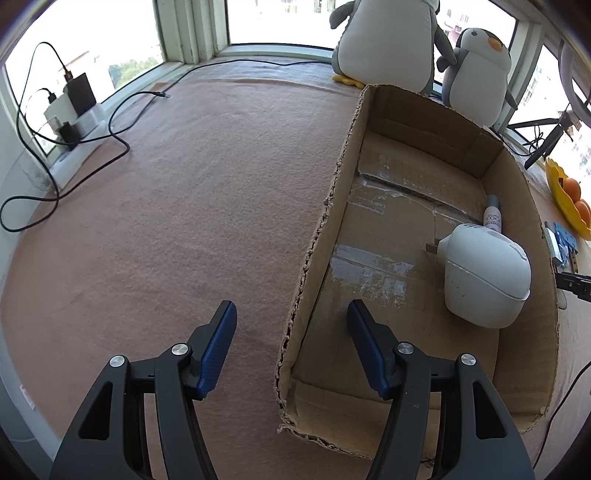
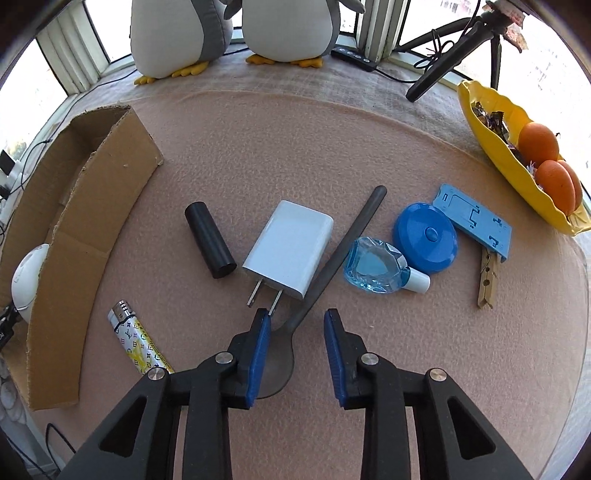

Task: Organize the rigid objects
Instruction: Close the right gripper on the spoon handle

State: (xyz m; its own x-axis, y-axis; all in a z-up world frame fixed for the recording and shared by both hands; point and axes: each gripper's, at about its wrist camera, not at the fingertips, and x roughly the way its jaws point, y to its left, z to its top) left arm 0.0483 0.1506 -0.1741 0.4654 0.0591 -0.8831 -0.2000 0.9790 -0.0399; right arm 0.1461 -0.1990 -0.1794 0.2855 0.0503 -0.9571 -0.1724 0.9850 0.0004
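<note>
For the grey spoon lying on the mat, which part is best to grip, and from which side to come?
Grip the spoon at its narrow neck just above the bowl, coming from above with the right gripper, pads across the handle. It lies flat and diagonal; higher up, the white charger and blue bottle crowd the handle.

A pinkish felt mat (image 1: 166, 206) covers the wide sill. Bright daylight pours through bay windows (image 1: 280, 20) along its far edge, framed by pale mullions (image 1: 184, 33). Two plush penguins (image 2: 236, 29) stand against the glass; black cables (image 1: 122, 136) trail across the left corner.
</note>
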